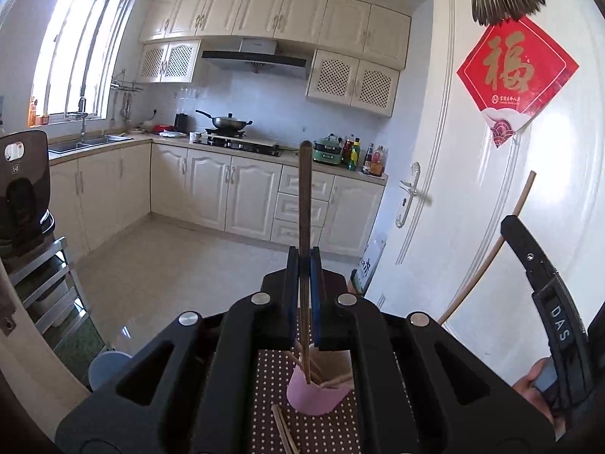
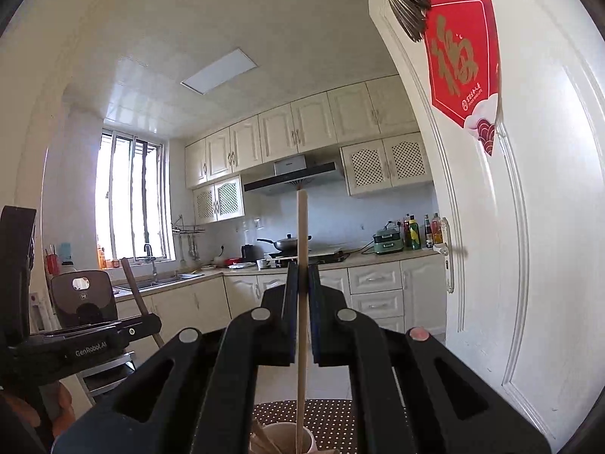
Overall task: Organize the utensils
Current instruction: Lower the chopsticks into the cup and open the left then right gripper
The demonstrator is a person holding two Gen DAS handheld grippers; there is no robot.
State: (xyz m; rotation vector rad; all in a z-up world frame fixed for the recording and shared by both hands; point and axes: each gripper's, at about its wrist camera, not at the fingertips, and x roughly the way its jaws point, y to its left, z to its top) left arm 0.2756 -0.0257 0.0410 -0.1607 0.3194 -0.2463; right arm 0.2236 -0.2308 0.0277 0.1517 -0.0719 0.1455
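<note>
My left gripper (image 1: 304,261) is shut on a dark brown chopstick (image 1: 304,196) that stands upright. Its lower end reaches down into a pink cup (image 1: 317,397) holding several other chopsticks. My right gripper (image 2: 302,276) is shut on a pale wooden chopstick (image 2: 301,249), also upright, with its lower end inside the same cup (image 2: 302,440). In the left wrist view the right gripper (image 1: 510,227) shows at the right edge with the pale chopstick (image 1: 491,257) slanting through it. In the right wrist view the left gripper (image 2: 147,323) is at the left with the dark chopstick (image 2: 132,283).
The cup stands on a brown dotted tablecloth (image 1: 272,374), and a few loose chopsticks (image 1: 283,431) lie in front of it. A white door (image 1: 510,174) with a red paper sign is close on the right. A metal shelf with an appliance (image 1: 26,189) stands at left. Kitchen counters lie beyond.
</note>
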